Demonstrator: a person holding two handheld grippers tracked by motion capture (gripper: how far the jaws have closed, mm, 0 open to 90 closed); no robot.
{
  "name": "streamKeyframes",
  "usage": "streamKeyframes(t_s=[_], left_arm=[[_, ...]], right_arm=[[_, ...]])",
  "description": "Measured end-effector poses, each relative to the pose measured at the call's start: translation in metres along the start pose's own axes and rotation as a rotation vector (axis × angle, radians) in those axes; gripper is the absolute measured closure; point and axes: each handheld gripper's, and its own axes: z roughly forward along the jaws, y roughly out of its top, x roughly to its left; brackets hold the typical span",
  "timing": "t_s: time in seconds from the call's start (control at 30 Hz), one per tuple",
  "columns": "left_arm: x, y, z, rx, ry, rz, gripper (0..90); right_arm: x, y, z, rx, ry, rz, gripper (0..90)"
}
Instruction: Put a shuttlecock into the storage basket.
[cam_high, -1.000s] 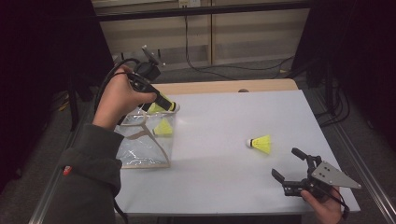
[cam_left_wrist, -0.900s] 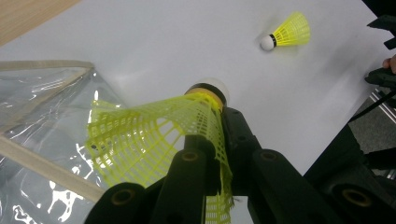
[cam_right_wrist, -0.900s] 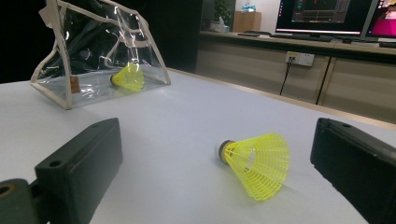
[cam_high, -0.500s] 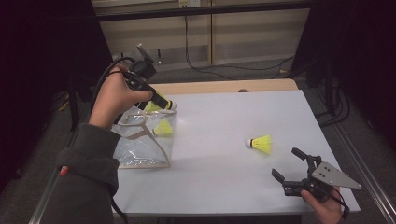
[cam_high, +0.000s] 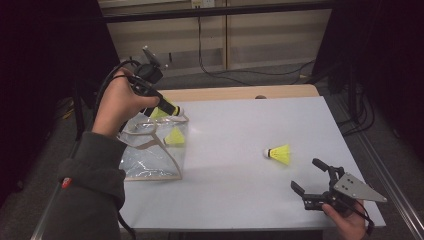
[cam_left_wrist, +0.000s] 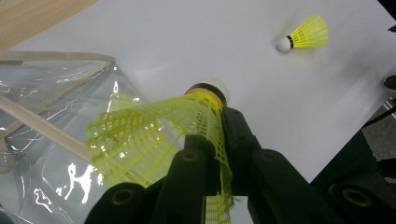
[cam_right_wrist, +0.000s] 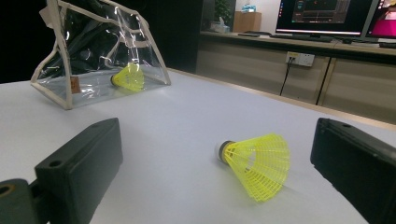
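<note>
Left jaws pinching a shuttlecock over the bag mouth.
Left gripper (cam_high: 172, 108) clamps a yellow shuttlecock (cam_left_wrist: 159, 133) by its skirt, lifted slightly since a second ago above the clear pouch (cam_high: 150, 155); one lies inside (cam_high: 175, 136). Right gripper (cam_high: 312, 185) spread, idle near the loose shuttlecock (cam_high: 278, 152).

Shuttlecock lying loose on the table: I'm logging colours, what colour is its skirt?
Yellow mesh skirt, white tip on the shuttlecock; clearest in right gripper view.
</note>
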Motion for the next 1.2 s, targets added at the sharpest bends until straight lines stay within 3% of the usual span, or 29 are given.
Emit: streamKeyframes(t_s=[1.2], left_arm=[[0.018, -0.01, -0.012, -0.004, 0.056, -0.056, 86.9]], right_arm=[[0.0, 0.0, 0.0, 0.0, -0.002, 0.003, 2.0]])
